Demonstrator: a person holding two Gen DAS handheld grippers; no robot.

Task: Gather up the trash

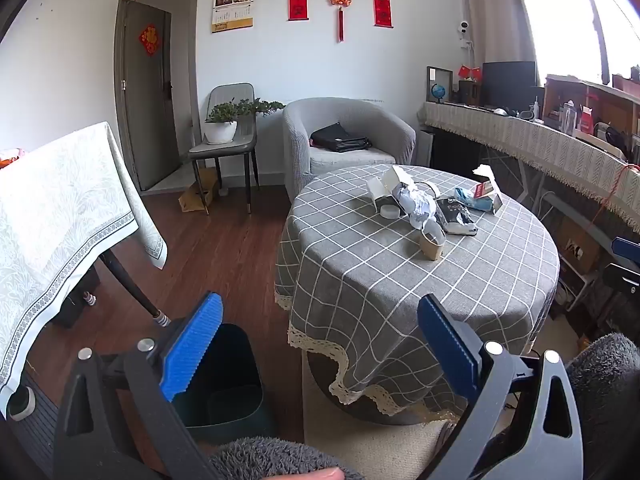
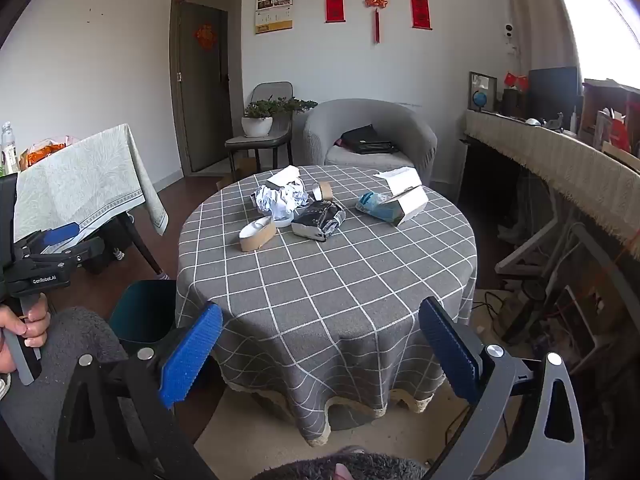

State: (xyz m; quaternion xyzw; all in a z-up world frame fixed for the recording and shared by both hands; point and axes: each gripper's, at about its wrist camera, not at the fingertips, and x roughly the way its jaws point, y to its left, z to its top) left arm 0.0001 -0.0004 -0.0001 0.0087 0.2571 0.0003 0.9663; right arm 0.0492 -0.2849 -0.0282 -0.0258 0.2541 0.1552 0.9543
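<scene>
Trash lies on a round table with a grey checked cloth (image 1: pixel 400 280) (image 2: pixel 340 280): crumpled white paper (image 1: pixel 416 202) (image 2: pixel 280 200), a cardboard tape ring (image 1: pixel 432 242) (image 2: pixel 258 235), a black wrapper (image 1: pixel 454 216) (image 2: pixel 318 222), a blue wrapper beside an open white carton (image 1: pixel 482 196) (image 2: pixel 394 202). A dark green bin (image 1: pixel 224 376) (image 2: pixel 144 312) stands on the floor left of the table. My left gripper (image 1: pixel 320 344) is open over the bin and table edge, holding nothing. My right gripper (image 2: pixel 320 346) is open before the table's near edge, well short of the trash.
A table with a pale patterned cloth (image 1: pixel 60 216) stands at the left. A grey armchair (image 1: pixel 348 136) with a black bag and a chair with a potted plant (image 1: pixel 224 120) sit behind. A long cluttered shelf (image 1: pixel 560 144) runs along the right; cables lie under it.
</scene>
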